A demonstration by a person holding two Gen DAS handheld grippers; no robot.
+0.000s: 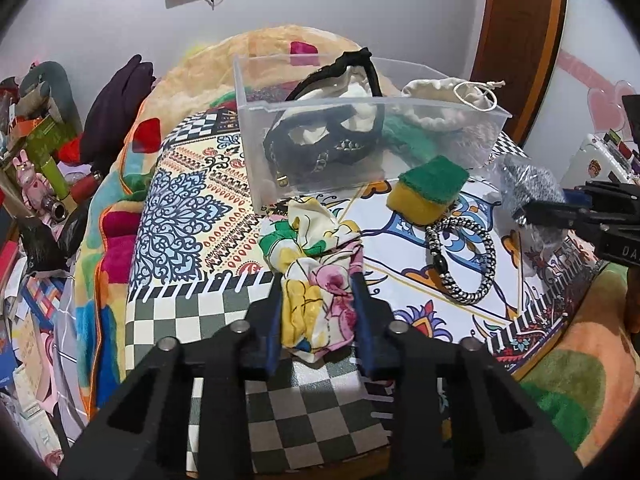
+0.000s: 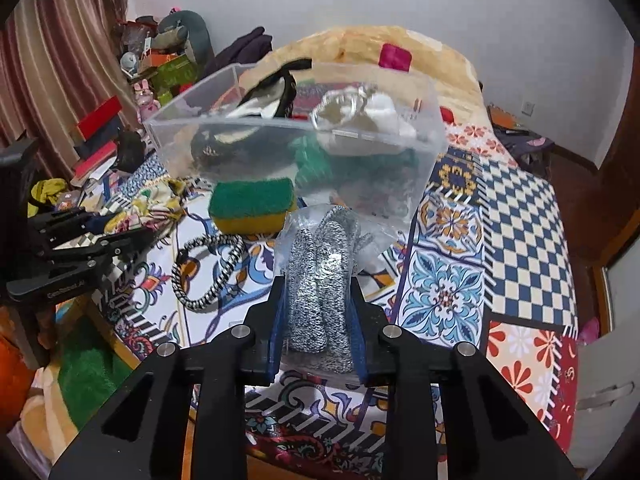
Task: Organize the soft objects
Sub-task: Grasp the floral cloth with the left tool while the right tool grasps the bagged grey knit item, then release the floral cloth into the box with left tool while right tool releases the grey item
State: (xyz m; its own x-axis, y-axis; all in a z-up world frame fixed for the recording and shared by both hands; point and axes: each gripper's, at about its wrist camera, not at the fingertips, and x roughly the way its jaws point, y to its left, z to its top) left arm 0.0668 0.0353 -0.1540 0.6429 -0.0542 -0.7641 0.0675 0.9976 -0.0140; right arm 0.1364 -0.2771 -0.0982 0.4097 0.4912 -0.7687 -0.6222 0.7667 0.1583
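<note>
My left gripper (image 1: pixel 318 280) is shut on a floral cloth (image 1: pixel 316 276) in yellow, pink and green, low over the patterned bedspread. My right gripper (image 2: pixel 318 288) is shut on a grey knit item in a clear plastic bag (image 2: pixel 320 276), in front of the clear plastic bin (image 2: pixel 240 128). The bin (image 1: pixel 256 120) holds a black strappy item (image 1: pixel 320 140), a white drawstring pouch (image 1: pixel 440 100) and something green. A green and yellow sponge (image 1: pixel 428 188) and a black-and-white braided cord loop (image 1: pixel 460 260) lie on the bed in front of the bin.
The patterned bedspread (image 2: pixel 500 220) covers the bed, with a fuzzy blanket (image 1: pixel 192 76) behind the bin. Cluttered shelves and toys (image 1: pixel 36 152) stand at the left. A wooden door (image 1: pixel 520 40) is at the back right.
</note>
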